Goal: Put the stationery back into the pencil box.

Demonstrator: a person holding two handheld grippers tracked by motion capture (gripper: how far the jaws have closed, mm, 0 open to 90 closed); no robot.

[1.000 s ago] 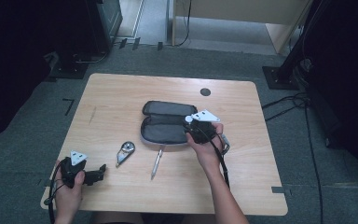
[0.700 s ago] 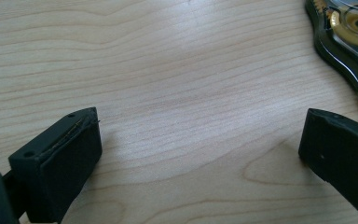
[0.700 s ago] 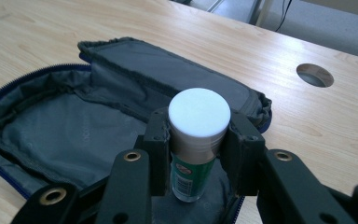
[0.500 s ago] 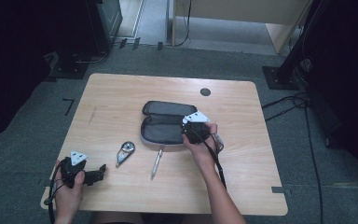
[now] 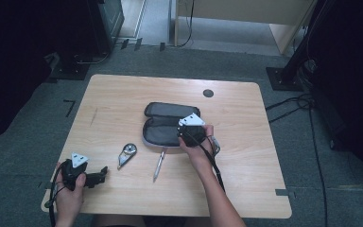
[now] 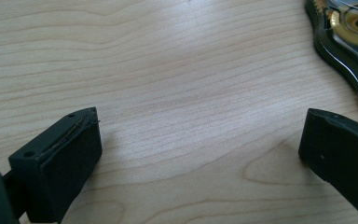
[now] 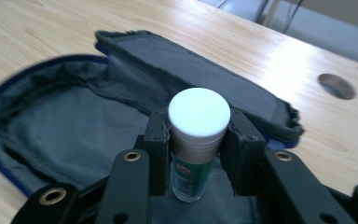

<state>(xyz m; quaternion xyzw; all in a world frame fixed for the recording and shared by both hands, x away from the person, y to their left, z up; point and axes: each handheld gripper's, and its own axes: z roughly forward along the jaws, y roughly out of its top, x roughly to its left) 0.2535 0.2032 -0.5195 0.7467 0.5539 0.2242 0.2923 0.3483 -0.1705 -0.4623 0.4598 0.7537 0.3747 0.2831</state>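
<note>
A grey pencil case (image 5: 163,124) lies unzipped and spread open in the middle of the wooden table (image 5: 118,101). My right gripper (image 5: 189,135) hangs over the case's right end. In the right gripper view its jaws (image 7: 198,135) are shut on a glue stick (image 7: 198,126) with a white cap and green label, held upright above the case's grey lining (image 7: 70,130). My left gripper (image 5: 101,174) rests near the table's front left corner. The left gripper view has it open (image 6: 200,140) over bare wood, nothing between the jaws.
A correction tape dispenser (image 5: 127,153) lies to the front left of the case, and shows at the top right (image 6: 349,37) of the left gripper view. A silver pen (image 5: 159,164) lies just in front of the case. A round cable hole (image 5: 208,93) sits near the table's far edge.
My right gripper has moved left and slightly down with the glue stick, from the case's right edge to over its open half. The left hand has stayed put.
</note>
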